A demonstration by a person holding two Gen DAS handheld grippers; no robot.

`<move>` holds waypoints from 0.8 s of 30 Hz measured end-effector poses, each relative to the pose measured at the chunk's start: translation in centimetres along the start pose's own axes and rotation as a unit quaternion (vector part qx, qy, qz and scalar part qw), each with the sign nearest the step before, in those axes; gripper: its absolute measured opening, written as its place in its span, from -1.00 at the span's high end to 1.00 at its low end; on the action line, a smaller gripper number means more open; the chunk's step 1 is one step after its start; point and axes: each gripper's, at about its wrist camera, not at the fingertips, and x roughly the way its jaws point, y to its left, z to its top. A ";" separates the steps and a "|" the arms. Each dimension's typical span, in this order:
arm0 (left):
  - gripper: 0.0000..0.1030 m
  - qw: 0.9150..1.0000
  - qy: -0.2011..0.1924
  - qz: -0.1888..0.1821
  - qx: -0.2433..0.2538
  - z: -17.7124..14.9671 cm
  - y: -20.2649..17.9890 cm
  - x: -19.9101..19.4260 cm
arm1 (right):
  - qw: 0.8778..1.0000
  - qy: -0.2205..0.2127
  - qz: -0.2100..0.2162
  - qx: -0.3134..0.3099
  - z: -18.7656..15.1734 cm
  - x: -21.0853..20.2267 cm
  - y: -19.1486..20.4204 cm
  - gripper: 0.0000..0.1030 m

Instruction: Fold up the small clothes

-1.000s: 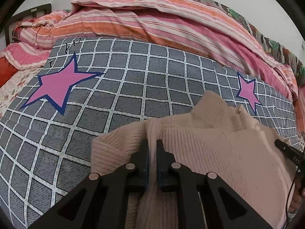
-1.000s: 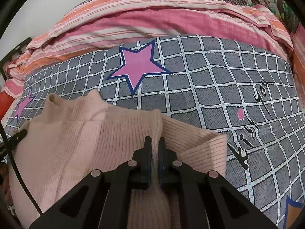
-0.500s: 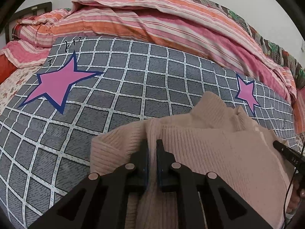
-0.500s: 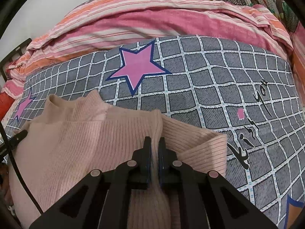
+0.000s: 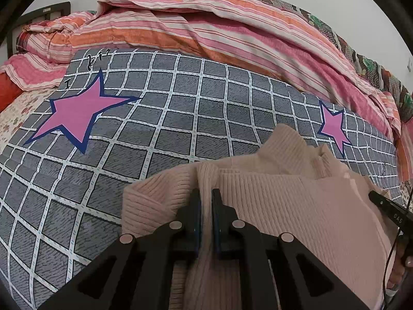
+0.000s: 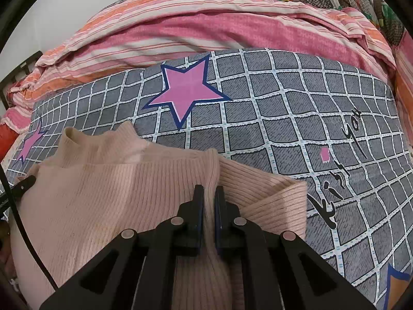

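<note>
Pale pink ribbed knit sweater (image 5: 296, 206) on the grey checked, star-printed bedcover (image 5: 180, 118); left claw (image 5: 205, 201) and right claw (image 6: 209, 196) each pinch a shoulder ridge. Risk: stretchy knit slipping, or an uneven lift skewing the fold.

Black angular fingers (image 5: 195, 206) with blue inner pads, round silver rivets, thin black cable.

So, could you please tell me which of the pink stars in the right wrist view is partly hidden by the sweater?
The small star at the far left; the pink sweater covers its lower right. The large star shows whole.
</note>
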 end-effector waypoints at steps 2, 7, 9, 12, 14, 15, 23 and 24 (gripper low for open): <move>0.81 1.000 0.000 0.000 0.000 0.0 0.0 0.0 | 1.000 0.000 0.000 0.000 0.0 0.0 0.0 0.88; 0.81 1.000 0.000 0.000 0.000 0.1 0.1 0.0 | 1.000 0.000 -0.001 -0.001 0.0 0.0 0.0 0.88; 0.81 1.000 0.000 -0.001 0.000 0.1 0.1 0.0 | 1.000 0.000 0.000 -0.001 0.0 0.0 0.0 0.88; 0.81 1.000 -0.001 -0.002 -0.003 0.0 0.0 0.0 | 1.000 0.000 -0.001 -0.002 0.0 0.0 0.0 0.88; 0.81 1.000 -0.001 -0.002 -0.004 0.0 -0.1 0.0 | 1.000 0.000 -0.001 -0.002 0.0 0.0 0.0 0.88; 0.81 1.000 -0.001 -0.002 -0.003 0.0 0.0 0.0 | 1.000 0.000 0.000 -0.001 0.0 0.0 0.0 0.87; 0.81 0.999 -0.005 -0.030 -0.027 0.0 0.7 -0.3 | 1.000 0.000 0.008 0.010 0.0 -0.1 -0.4 0.77; 0.81 0.999 -0.006 -0.036 -0.030 0.0 0.8 -0.3 | 1.000 0.001 0.011 0.014 0.0 -0.1 -0.5 0.73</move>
